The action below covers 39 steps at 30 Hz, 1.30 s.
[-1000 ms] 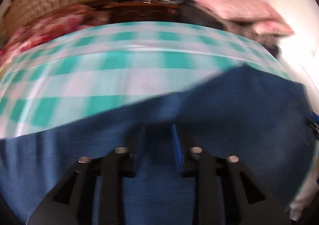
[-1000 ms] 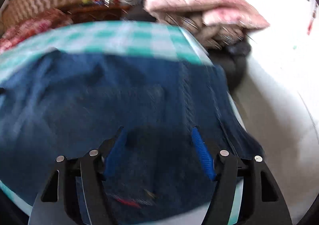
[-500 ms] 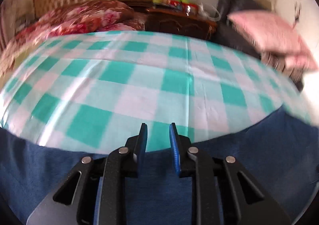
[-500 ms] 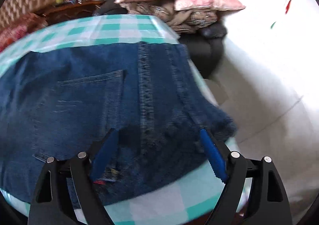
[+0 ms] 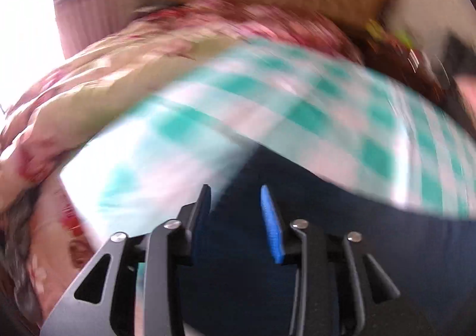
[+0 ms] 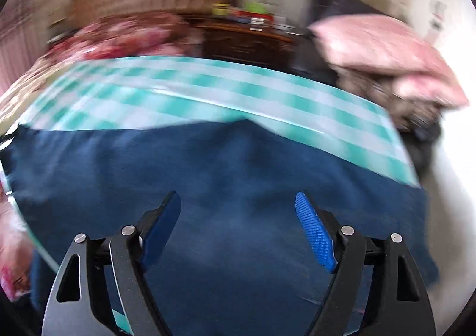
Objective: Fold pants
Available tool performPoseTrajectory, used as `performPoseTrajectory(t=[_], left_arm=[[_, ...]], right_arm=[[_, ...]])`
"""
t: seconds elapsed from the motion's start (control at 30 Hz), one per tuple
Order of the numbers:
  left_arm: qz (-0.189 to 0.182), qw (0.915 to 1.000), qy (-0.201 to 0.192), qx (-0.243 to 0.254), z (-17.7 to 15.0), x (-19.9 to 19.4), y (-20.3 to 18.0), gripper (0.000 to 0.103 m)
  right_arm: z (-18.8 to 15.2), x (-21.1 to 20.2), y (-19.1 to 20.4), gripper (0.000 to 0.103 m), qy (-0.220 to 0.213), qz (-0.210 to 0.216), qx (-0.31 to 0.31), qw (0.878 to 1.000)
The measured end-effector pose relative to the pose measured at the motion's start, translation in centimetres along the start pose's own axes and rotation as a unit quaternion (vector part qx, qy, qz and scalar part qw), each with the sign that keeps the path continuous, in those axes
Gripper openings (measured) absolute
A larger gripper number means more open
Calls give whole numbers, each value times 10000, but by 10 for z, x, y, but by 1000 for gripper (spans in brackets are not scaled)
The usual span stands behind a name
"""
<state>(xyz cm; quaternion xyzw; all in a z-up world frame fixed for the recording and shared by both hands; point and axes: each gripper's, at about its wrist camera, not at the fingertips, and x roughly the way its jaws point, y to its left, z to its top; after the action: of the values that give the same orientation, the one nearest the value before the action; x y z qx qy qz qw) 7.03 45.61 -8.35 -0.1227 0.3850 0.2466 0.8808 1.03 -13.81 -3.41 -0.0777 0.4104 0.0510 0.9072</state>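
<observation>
Denim pants (image 6: 226, 175) lie spread on the checked bed cover (image 6: 208, 89). My left hand-held gripper (image 5: 235, 196) hovers at their corner, jaws narrowly parted, gripping nothing; my right hand-held gripper (image 6: 238, 202) hangs spread wide above the middle. Risk, I judge: heavy blur suggests speed, so a pinch could catch the cover too. Only the right view shows the pink pillows (image 6: 380, 47).

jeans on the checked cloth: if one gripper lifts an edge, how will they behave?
The jeans lie flat and conform to the checked tablecloth, so they will probably drape and sag, not hold shape. Thick denim, likely heavyish; far parts may drag. The right gripper is open wide, holding nothing; a pinch of one layer could slip.
</observation>
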Motion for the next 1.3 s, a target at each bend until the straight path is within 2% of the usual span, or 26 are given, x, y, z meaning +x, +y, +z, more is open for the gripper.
performPoseTrajectory(t=[0.07,0.2,0.23,0.3,0.37,0.43,0.5,0.53,0.6,0.67,0.73,0.8,0.83,0.9,0.97,1.03,1.1,1.2,1.3], left_arm=[[-96,9998,-83,-179,-1,-12,27,42],[-512,9985,-131,171,-22,-38,37,42],[-631,9975,-154,264,-30,-46,36,41],[-730,9966,-195,340,-46,-64,25,37],[-845,9953,-226,416,-68,-86,13,27],[-1067,9923,-217,584,-87,-99,-7,26],[-1585,9830,-115,919,-110,-116,-45,26],[-1762,9790,-78,1021,-118,-120,-57,26],[-2368,9602,-5,1485,-140,-131,-104,26],[-2551,9484,54,1881,-157,-134,-140,27],[-2711,9402,190,2054,-168,-130,-165,28],[-2359,9432,266,2323,-176,-119,-184,29],[-2251,9456,304,2327,-178,-116,-186,28],[-2264,9491,362,2162,-174,-113,-186,28],[-2021,9505,382,2331,-173,-111,-192,29],[-1964,9513,432,2335,-171,-109,-192,29],[-1891,9528,485,2327,-167,-107,-193,29],[-1804,9550,518,2295,-164,-105,-194,30],[-1773,9570,591,2218,-160,-103,-194,30]], right_arm=[[20,20,39,76,-33,373,-250,9990],[50,71,79,69,97,563,-314,9979],[53,83,82,69,165,483,-274,9983],[55,107,85,63,363,176,-259,9988],[56,125,75,61,469,-314,-65,9984],[51,112,58,61,369,-178,463,9981],[35,84,47,62,237,43,803,9965],[26,70,43,63,167,16,850,9962],[-2,39,30,65,36,-253,958,9951],[-27,19,10,68,60,-449,1232,9913],[-56,6,-15,68,209,-612,1399,9881],[-80,-4,-43,68,272,-1075,1381,9842],[-87,-6,-54,68,299,-1168,1462,9819],[-106,-15,-89,68,366,-1322,1835,9734],[-121,-18,-112,68,391,-1488,2043,9667],[-134,-20,-132,70,431,-1533,2173,9630],[-144,-22,-141,72,441,-1330,2221,9649],[-146,-20,-135,71,438,-1417,2049,9675],[-149,-20,-137,72,408,-1361,2170,9658]])
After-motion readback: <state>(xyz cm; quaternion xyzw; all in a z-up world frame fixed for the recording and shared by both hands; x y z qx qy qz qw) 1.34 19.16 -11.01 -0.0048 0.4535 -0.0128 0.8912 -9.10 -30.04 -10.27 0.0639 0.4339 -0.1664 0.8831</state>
